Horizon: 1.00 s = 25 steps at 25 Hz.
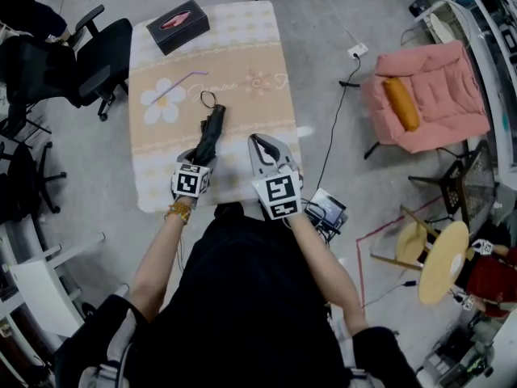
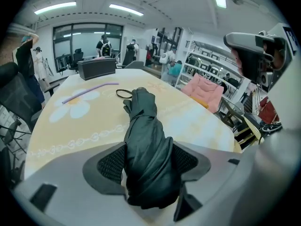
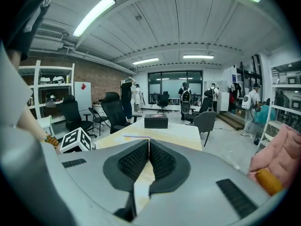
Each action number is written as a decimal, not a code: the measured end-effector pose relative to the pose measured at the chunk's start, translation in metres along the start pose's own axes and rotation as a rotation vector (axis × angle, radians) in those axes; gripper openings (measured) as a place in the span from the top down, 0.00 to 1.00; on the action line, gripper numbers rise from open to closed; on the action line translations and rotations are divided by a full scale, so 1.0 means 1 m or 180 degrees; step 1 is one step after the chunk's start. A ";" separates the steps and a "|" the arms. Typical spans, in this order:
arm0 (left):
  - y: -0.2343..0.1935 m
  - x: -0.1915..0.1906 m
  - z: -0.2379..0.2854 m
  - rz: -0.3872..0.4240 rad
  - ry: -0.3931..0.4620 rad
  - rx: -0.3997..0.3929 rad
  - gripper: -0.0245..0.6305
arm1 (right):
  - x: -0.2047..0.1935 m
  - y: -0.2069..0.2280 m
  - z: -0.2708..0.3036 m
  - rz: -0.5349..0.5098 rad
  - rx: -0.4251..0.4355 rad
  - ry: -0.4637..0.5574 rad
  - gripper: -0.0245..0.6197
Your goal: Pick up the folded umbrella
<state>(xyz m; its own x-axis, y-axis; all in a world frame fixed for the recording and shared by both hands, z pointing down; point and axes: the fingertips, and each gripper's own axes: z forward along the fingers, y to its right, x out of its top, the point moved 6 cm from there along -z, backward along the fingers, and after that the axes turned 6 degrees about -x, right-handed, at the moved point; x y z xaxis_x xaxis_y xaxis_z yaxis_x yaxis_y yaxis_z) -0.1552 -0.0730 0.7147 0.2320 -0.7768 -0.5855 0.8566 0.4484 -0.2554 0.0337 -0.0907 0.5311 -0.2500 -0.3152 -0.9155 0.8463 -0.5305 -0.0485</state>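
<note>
Folded umbrella (image 1: 212, 132), black, lying lengthwise on the near half of the patterned table (image 1: 258, 55), its strap loop towards the far end. Left gripper (image 1: 200, 158): tilted down over the umbrella's near end, jaws spread wide, with the bundled fabric (image 2: 148, 145) filling the gap between the two pads. Right gripper (image 1: 254, 140): just to the right of the umbrella and apart from it, jaws drawn together at the tips with nothing between them. Far end of table: black box (image 1: 178, 24) and purple straw (image 1: 179, 85).
</note>
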 end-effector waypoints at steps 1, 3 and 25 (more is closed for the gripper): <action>0.000 0.000 0.001 0.0000 -0.0013 -0.0002 0.53 | 0.001 0.000 0.000 0.0000 0.0006 0.0001 0.94; 0.000 -0.001 0.003 0.0006 -0.0036 -0.0004 0.53 | 0.002 0.000 0.001 -0.0002 0.0016 0.0002 0.94; -0.003 -0.006 0.014 0.0045 -0.0112 0.0209 0.53 | 0.006 0.005 0.008 -0.0030 0.0009 0.0016 0.94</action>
<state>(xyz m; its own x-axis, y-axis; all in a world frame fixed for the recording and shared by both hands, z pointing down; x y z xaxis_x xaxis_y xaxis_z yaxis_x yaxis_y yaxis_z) -0.1522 -0.0759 0.7296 0.2594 -0.7862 -0.5609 0.8812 0.4303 -0.1955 0.0327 -0.1015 0.5284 -0.2556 -0.3061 -0.9171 0.8427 -0.5355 -0.0561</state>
